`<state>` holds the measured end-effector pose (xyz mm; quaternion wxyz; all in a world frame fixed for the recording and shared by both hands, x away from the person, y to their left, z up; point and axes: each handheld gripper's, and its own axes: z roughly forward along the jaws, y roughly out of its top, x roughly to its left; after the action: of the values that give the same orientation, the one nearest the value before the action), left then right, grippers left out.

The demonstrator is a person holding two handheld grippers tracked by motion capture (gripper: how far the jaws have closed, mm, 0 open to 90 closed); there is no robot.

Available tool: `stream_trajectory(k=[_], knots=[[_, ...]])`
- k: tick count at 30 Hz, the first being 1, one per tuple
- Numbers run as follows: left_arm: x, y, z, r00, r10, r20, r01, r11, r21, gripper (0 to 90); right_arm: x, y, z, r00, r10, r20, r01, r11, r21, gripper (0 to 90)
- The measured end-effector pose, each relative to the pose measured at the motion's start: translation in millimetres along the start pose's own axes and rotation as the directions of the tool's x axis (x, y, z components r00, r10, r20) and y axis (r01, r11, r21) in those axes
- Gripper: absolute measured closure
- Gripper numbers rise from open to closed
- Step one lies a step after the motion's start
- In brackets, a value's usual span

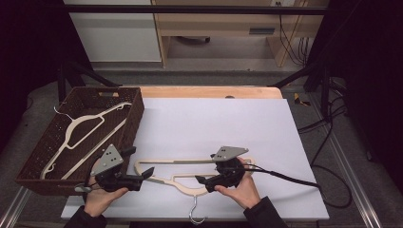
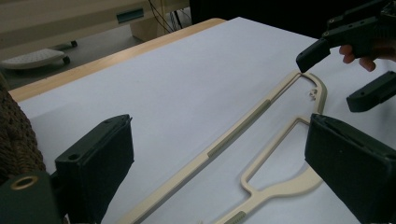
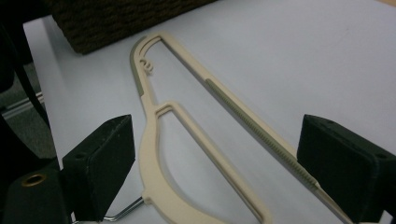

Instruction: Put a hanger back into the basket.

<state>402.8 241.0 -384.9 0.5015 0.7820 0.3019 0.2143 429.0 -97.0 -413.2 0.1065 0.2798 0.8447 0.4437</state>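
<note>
Lying flat on the white sheet, cream hanger runs left-right between both grippers, hook toward the person. Left gripper and right gripper face each other over it, jaws wide, nothing gripped; right sits nearer. Basket left holds another hanger.

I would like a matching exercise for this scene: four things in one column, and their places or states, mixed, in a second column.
Things:
1. cream hanger
2. second hanger
3. wicker basket
4. right gripper

Places or states:
A. brown, at the table's left edge
B. jaws open, above the flat hanger
C. lies flat on the white sheet
D. lies inside the basket

Pairs: 1-C, 2-D, 3-A, 4-B
</note>
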Motion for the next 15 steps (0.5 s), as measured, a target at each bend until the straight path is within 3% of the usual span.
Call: stream_trajectory(k=[7,12,15], knots=[[-1.5,-3.1,6.8,0.9998,0.002,0.02,-0.002,0.9997,0.025,9.2,17.6,1.9,20.7,0.9992,-0.016,-0.037,0.019,0.997,0.08,16.9],[-1.0,-5.4,9.4,0.9998,0.001,0.022,-0.002,0.9993,0.038,9.8,26.9,-3.2,42.9,0.9967,-0.031,-0.074,0.042,0.987,0.156,23.0],[-1.1,-5.6,9.2,0.9997,0.003,0.026,-0.004,0.9993,0.038,9.8,31.0,-7.7,55.2,0.9959,-0.008,-0.09,0.025,0.981,0.191,26.4]])
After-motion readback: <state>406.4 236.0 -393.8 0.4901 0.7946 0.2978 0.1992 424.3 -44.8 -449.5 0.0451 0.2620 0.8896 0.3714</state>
